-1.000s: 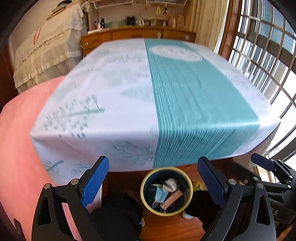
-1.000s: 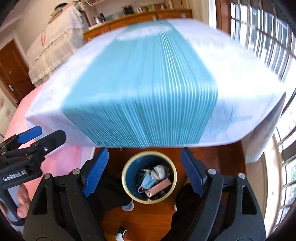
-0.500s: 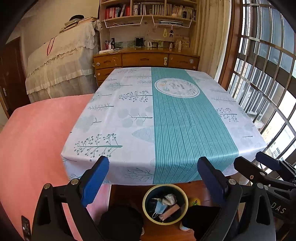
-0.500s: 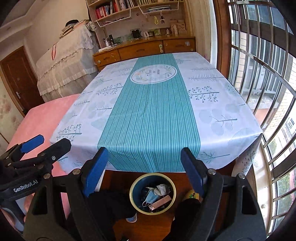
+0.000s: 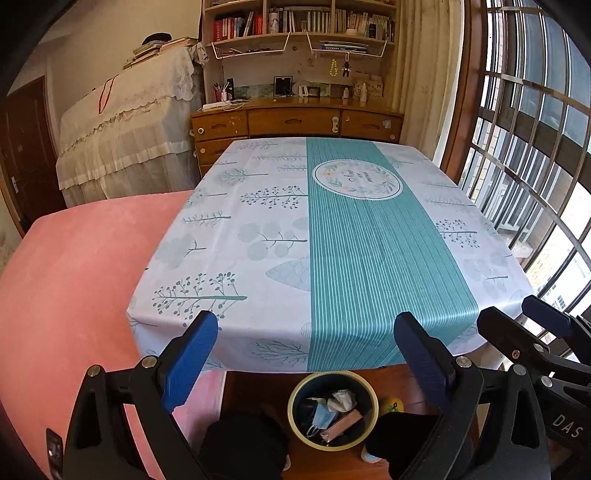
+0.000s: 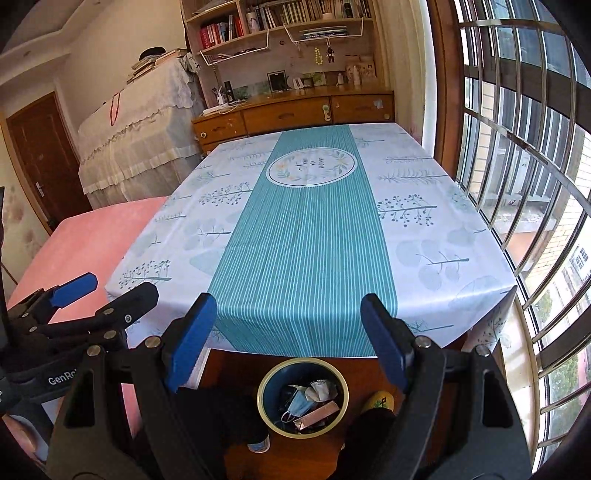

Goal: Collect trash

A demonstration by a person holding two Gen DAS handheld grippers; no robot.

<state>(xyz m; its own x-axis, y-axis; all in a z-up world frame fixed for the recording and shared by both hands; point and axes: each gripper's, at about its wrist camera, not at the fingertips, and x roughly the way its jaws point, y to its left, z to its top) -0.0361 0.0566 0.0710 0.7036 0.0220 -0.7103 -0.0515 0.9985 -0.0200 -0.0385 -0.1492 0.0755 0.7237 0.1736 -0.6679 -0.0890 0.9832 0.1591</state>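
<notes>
Both the left gripper [image 5: 306, 343] and the right gripper [image 6: 288, 325], fingers spread and holding nothing, hovered side by side above the trash bin [image 6: 303, 398] on the floor, where masks and wrappers lay, the bare tabletop [image 6: 306, 229] stretching beyond it.

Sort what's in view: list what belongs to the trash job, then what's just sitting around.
Job:
trash bin on the floor
face mask, crumpled tissue and pink wrapper inside it
left gripper and right gripper, both open, empty

Bystanders:
tablecloth
wooden dresser
bookshelf
pink cover
</notes>
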